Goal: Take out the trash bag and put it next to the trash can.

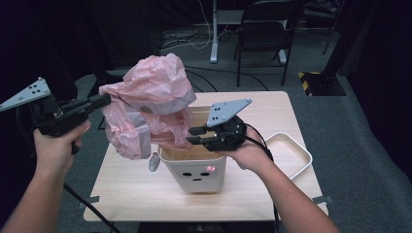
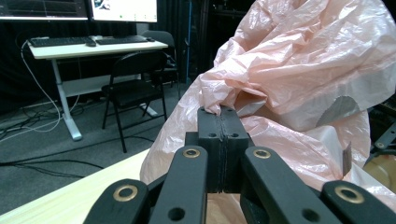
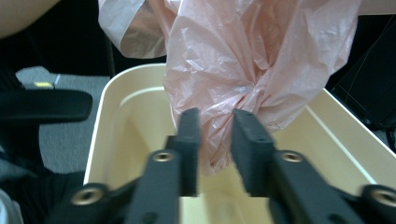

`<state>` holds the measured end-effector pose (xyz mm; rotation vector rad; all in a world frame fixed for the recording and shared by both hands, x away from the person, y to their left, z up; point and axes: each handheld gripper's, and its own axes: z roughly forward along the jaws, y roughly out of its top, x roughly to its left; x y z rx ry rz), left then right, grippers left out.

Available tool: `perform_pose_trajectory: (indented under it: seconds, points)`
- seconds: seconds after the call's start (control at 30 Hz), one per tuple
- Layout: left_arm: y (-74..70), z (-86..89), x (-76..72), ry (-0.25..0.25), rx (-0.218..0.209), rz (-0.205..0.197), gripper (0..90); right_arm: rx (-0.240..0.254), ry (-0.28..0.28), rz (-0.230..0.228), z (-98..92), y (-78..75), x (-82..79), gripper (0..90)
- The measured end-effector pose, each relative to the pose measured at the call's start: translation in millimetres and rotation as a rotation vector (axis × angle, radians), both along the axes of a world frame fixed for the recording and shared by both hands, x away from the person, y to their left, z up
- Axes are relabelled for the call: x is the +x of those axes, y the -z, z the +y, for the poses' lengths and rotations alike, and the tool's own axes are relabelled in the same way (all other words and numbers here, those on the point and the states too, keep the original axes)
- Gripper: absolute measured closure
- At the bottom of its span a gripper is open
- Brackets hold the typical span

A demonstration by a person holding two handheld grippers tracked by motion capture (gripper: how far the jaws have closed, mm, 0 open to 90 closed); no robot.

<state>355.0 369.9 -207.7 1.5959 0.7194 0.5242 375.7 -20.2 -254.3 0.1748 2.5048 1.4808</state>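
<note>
Pink plastic bag (image 1: 148,104) held aloft above cream bin (image 1: 197,167) on tabletop (image 1: 131,187), lower end hanging into the bin's mouth. Left gripper (image 1: 99,102) clamped tight on a fold of the film, jaws fully together; evidently holding the bag high so it hangs straight over the opening. Right gripper (image 1: 192,135) at the bin rim, jaws narrowly apart, bunched bag tail between them, not visibly pinched. Probably positioned to steer the tail inside. White tray (image 1: 296,155) at the right edge.

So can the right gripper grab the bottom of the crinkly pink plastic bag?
Probably yes. The right gripper has its jaws apart, with the bag's lower end hanging between them over the cream plastic bin; nothing blocks it.
</note>
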Motion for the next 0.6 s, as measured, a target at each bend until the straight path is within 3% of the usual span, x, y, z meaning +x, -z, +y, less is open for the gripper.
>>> perform_pose_trajectory:
  seconds: [0.13, 0.33, 0.47, 0.6]
  points:
    - [1.7, -0.5, 1.3, 0.002, -0.002, 0.004, 89.6, -0.03, -0.016, -0.011, 0.8, 0.4, 0.3, 88.7]
    - [2.1, -1.7, 1.9, 0.002, -0.001, 0.006, 89.6, -0.022, -0.012, 0.011, -1.8, 0.6, 3.5, 89.8]
    - [2.0, -1.6, 1.9, 0.001, -0.001, 0.008, 89.6, 0.003, -0.009, 0.039, -2.5, 0.1, 3.3, 69.9]
    - [1.5, -2.0, 1.5, 0.001, 0.002, 0.006, 89.6, 0.007, -0.029, 0.033, -3.4, -1.6, -1.5, 64.6]
